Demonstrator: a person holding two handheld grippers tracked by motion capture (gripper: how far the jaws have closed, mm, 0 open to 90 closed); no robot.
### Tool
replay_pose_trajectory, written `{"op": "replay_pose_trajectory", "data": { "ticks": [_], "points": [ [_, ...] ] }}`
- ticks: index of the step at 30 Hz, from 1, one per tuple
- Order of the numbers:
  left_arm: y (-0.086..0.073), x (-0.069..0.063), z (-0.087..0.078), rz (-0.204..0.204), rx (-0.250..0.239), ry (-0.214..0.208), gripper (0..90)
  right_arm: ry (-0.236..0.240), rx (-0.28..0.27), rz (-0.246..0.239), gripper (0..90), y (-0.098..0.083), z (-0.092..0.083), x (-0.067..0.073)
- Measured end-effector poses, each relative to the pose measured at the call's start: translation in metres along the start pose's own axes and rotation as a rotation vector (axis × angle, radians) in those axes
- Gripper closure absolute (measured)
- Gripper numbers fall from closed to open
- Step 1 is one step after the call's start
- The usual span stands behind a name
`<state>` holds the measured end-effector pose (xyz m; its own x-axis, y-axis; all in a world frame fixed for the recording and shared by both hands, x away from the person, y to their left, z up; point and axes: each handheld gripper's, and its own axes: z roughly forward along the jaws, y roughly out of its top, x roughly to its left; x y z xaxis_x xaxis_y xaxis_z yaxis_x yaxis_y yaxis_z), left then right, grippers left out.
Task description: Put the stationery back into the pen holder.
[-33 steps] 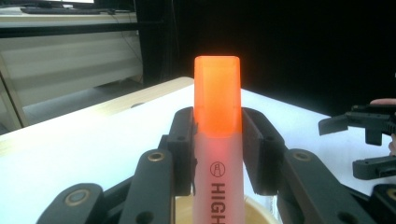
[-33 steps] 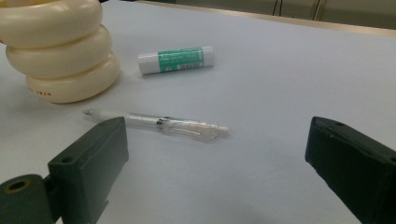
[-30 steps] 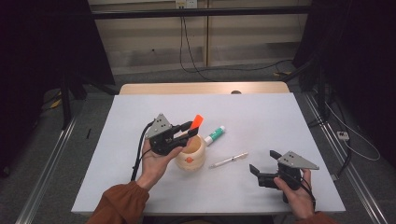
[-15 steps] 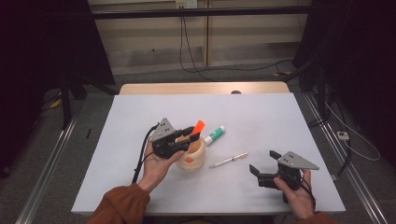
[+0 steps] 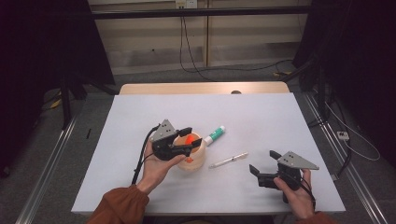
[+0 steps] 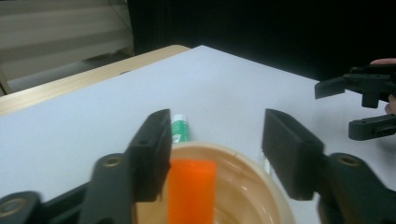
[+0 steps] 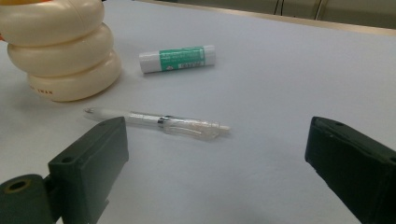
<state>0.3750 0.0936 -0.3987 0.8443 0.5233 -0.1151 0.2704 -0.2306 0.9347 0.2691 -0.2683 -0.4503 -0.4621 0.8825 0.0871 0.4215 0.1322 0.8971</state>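
A cream ribbed cup (image 5: 195, 161) stands on the white table (image 5: 261, 112), and an orange marker (image 5: 188, 138) stands inside it. My left gripper (image 5: 190, 139) hovers right over the cup's mouth. Its jaws have just been opening and now stand apart around the orange marker (image 6: 191, 191), which leans by one jaw with a clear gap to the other. In the left gripper view the cup rim (image 6: 243, 161) sits below my left gripper (image 6: 217, 126). My right gripper (image 5: 264, 162) rests open near the front right, and in its own view the right gripper (image 7: 219, 135) holds nothing.
A green-and-white glue stick (image 5: 215, 135) (image 7: 177, 58) lies just right of the cup (image 7: 60, 51). A clear pen (image 5: 229, 160) (image 7: 159, 121) lies between the cup and my right gripper. The table's wooden far edge (image 5: 201, 87) runs along the back.
The orange marker, held tilted above the cup before, has gone down into the cup. The left jaws have come apart from it. The right gripper has stayed put.
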Motion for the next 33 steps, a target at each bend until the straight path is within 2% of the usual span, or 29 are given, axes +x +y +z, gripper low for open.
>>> {"op": "replay_pose_trajectory", "data": {
  "ticks": [3, 6, 10, 12, 16, 20, 24, 29, 33],
  "points": [
    [0.000, 0.003, -0.001, -0.009, 0.004, 0.005, 31.2, 0.001, 0.000, -0.003, 6.1, 0.000, 0.000, 0.000],
    [0.001, 0.006, -0.004, -0.011, 0.020, 0.027, 24.2, 0.002, 0.001, -0.002, 6.1, 0.000, 0.000, 0.000],
    [0.003, 0.009, -0.011, -0.031, 0.041, 0.019, 17.9, 0.005, 0.009, -0.013, 6.1, 0.000, 0.002, 0.000],
    [0.003, 0.009, -0.016, -0.017, 0.057, 0.042, 13.1, 0.011, 0.012, -0.020, 6.0, 0.001, 0.003, 0.000],
    [0.004, 0.015, -0.028, -0.017, 0.059, 0.073, 7.9, 0.021, 0.020, -0.021, 6.0, 0.001, 0.005, 0.000],
    [0.000, 0.019, -0.038, -0.037, 0.056, 0.083, 6.2, 0.033, 0.018, -0.025, 5.4, 0.003, 0.007, 0.002],
    [-0.009, 0.022, -0.047, -0.030, 0.069, 0.097, 4.0, 0.042, 0.018, -0.043, 5.5, 0.004, 0.008, 0.003],
    [-0.018, 0.026, -0.061, -0.052, 0.066, 0.115, 3.8, 0.034, 0.015, -0.040, 5.8, 0.006, 0.011, 0.004],
    [-0.025, 0.028, -0.071, -0.046, 0.084, 0.130, 4.2, 0.023, 0.000, -0.045, 6.5, 0.010, 0.013, 0.004]
  ]
}}
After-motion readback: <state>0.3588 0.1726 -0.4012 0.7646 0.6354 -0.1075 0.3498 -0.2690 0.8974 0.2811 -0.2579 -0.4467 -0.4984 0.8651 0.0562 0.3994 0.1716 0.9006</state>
